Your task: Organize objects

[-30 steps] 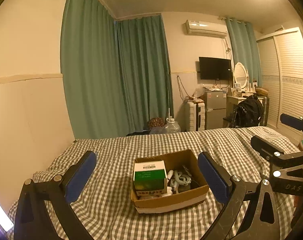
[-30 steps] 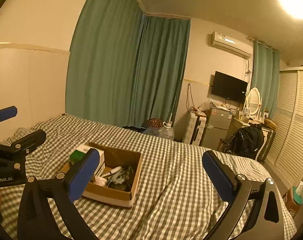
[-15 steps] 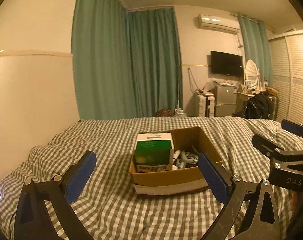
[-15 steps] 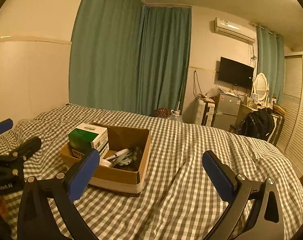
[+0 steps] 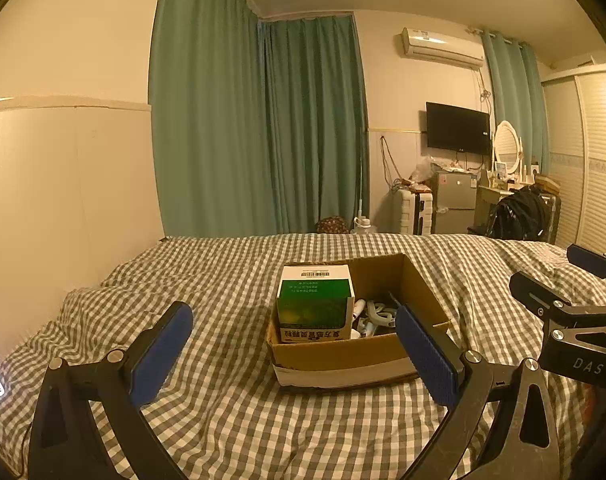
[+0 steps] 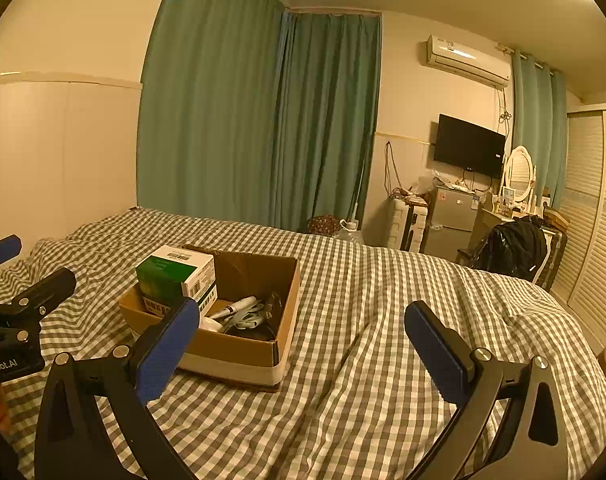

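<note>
An open cardboard box (image 5: 343, 354) (image 6: 239, 354) rests on the checked bed cover. A green and white carton (image 5: 314, 305) (image 6: 177, 278) stands upright in its left part. Beside the carton lie a white tube (image 6: 234, 306), a pale cable or strap (image 5: 377, 312) and dark small items. My left gripper (image 5: 293, 354) is open, held in the air just short of the box's front. My right gripper (image 6: 303, 346) is open and empty, to the right of the box. Each gripper shows at the edge of the other's view.
The bed (image 6: 383, 320) with its grey checked cover fills the foreground. A plain wall runs along its left side and green curtains (image 5: 263, 128) hang behind. A suitcase (image 5: 415, 212), small fridge, dressing table with a black bag (image 6: 511, 248) and a wardrobe stand at the right.
Both views have dropped lower and moved closer to the box, which now looks larger. Both grippers stay open and empty.
</note>
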Demonstrator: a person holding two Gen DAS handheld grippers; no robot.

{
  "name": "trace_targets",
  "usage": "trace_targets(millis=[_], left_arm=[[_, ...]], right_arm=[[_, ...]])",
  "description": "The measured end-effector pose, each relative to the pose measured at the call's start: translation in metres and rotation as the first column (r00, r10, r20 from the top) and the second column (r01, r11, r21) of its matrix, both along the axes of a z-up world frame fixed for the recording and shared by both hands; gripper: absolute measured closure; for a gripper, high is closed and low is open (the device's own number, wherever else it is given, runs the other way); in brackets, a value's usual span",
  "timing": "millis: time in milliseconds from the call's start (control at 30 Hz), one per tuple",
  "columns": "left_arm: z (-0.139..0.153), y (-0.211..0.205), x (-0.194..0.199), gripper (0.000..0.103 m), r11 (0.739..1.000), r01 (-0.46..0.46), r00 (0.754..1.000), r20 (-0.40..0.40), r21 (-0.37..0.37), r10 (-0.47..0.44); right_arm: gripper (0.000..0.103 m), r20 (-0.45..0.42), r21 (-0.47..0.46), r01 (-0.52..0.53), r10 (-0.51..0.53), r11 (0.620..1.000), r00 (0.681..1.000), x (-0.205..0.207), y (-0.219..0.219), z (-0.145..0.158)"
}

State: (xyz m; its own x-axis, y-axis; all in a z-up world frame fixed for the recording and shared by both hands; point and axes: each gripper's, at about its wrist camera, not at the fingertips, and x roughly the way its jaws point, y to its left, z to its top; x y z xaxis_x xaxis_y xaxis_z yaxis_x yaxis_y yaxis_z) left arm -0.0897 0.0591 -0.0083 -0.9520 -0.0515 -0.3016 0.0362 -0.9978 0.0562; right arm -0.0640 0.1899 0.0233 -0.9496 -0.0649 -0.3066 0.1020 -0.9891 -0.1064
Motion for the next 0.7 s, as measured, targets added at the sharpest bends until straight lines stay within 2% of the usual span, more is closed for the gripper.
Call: trace_targets(millis=[700], left_arm=[[-0.0061,-0.0015,-0.0035,0.000,1.000,0.001,1.000,0.026,-0.010,-0.001]], right_arm=[[0.000,0.008,-0.018,0.005,-0.005,1.000,1.000,-0.0012,0.0020,0.0001]])
